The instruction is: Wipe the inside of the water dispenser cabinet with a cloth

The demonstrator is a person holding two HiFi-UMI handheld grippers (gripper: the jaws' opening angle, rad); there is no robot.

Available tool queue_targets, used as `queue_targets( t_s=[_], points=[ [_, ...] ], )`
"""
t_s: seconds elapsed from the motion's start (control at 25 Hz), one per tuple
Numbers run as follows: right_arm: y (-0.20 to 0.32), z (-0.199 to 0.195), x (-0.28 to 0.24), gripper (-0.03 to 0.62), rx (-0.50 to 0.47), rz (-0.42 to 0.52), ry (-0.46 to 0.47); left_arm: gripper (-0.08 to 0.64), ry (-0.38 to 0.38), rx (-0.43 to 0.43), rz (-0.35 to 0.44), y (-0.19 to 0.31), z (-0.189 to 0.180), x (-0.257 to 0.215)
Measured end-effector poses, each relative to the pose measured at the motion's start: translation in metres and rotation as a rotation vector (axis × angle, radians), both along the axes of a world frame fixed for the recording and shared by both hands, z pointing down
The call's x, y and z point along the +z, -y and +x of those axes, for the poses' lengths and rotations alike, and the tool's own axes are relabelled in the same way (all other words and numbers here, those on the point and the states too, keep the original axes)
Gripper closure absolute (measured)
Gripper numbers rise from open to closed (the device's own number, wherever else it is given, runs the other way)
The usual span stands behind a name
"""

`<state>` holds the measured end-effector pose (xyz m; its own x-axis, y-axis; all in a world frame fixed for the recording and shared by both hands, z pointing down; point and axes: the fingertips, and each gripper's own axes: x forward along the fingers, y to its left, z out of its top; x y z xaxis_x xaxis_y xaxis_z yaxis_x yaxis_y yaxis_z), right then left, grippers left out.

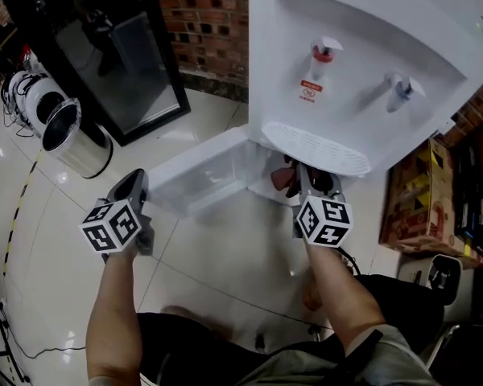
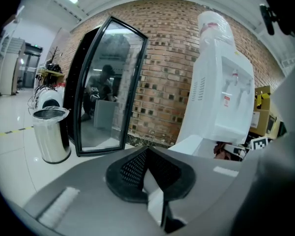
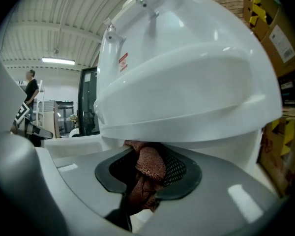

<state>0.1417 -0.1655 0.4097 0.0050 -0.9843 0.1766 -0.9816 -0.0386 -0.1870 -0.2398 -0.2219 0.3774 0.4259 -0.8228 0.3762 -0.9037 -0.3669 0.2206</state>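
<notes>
Claws, two — right claw [image 3: 146, 173] grips one brown cloth [image 3: 150, 162] at one water dispenser [image 1: 362, 47], left claw [image 2: 150, 173] pressed together.

This looks like a converted industrial hall used as a work or test space, not a home. A bare brick wall [image 1: 205, 22] runs behind a free-standing water dispenser [image 1: 362, 63] and a tall glass-door cabinet [image 1: 121, 55]. The floor [image 1: 225, 256] is glossy pale tile, crossed by a strip of yellow-and-black tape [image 1: 18, 215]. Overhead, a ribbed metal ceiling [image 3: 54, 31] carries a tube light [image 3: 58, 61]. Cardboard boxes [image 1: 419, 195] are stacked by the wall, a steel bin [image 1: 74, 139] stands open, and what may be shelving [image 2: 5, 58] fills the far end.
</notes>
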Motion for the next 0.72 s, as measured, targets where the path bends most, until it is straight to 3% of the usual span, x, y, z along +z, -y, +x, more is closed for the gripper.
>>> queue_targets(
  t_s=[0.32, 0.72],
  points=[
    [-0.053, 0.088, -0.001, 0.466, 0.173, -0.021, -0.044, 0.560, 0.044, -0.049, 0.007, 0.009, -0.003, 0.000],
    [-0.062, 0.104, 0.000, 0.468, 0.187, -0.010, -0.104, 0.560, 0.076, -0.067, -0.035, 0.007, 0.000, 0.001]
  ],
)
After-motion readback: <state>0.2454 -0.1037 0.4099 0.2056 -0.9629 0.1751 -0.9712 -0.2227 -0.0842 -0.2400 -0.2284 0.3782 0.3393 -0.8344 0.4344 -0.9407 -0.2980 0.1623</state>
